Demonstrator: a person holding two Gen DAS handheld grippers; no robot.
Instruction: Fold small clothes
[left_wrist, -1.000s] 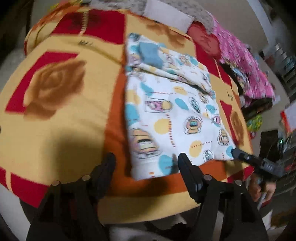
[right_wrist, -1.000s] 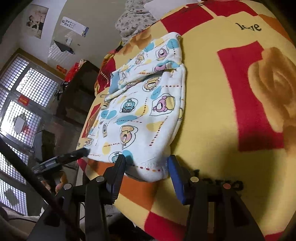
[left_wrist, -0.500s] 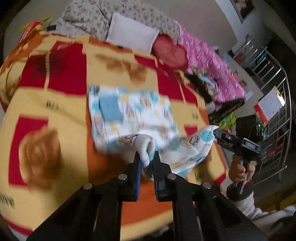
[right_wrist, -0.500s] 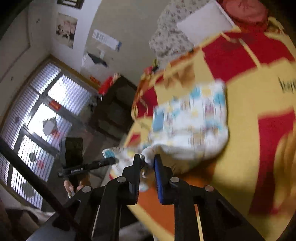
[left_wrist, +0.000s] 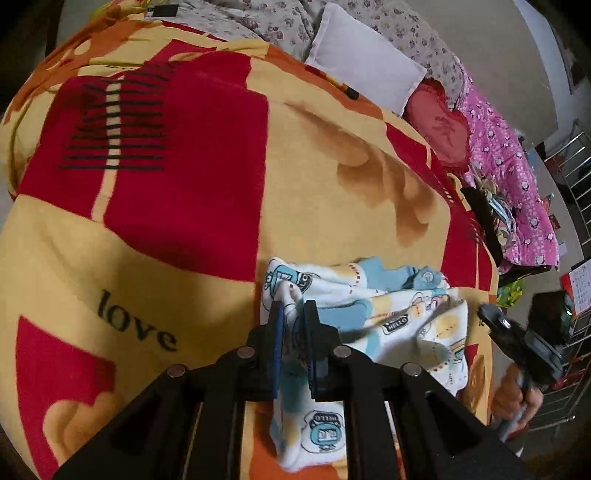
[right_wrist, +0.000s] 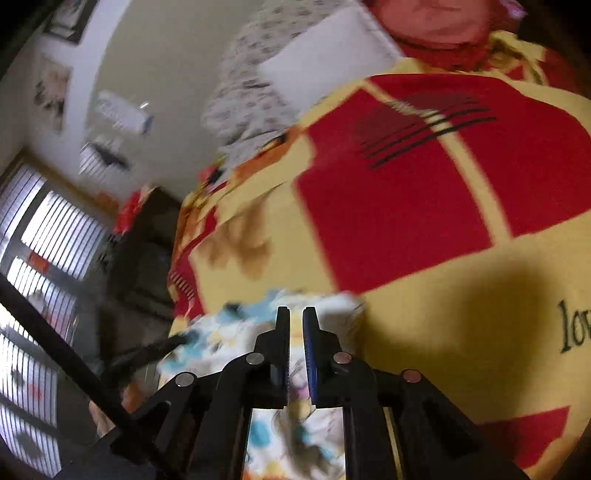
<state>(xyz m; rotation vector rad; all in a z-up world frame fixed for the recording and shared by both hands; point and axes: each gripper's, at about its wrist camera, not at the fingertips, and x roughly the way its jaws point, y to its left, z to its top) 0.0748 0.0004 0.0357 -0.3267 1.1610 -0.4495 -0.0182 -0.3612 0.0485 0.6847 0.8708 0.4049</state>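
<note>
My left gripper (left_wrist: 293, 314) pinches a bunched corner of the cartoon-print garment (left_wrist: 388, 325); my right gripper (right_wrist: 296, 321) is clamped on its other edge. The cloth sags between them over the red-and-yellow blanket (left_wrist: 177, 192), a white pillow (left_wrist: 362, 66) beyond

The right wrist view is smeared by motion: the garment (right_wrist: 258, 339) there shows only as streaked white, blue and yellow patches, its print unreadable and its edges uncertain. The right claw (right_wrist: 296, 321) covers the cloth between its pads, so the pinched edge itself is hidden, and the garment's lower part runs off the bottom edge behind the claw's frame. The posters (right_wrist: 51, 88) on the wall are too blurred to read. The word on the blanket (right_wrist: 461, 295) is cut by the right edge. In the left wrist view, the left claw (left_wrist: 293, 317) hides the fold it grips, and the hand (left_wrist: 517, 402) is partly cut off.
</note>
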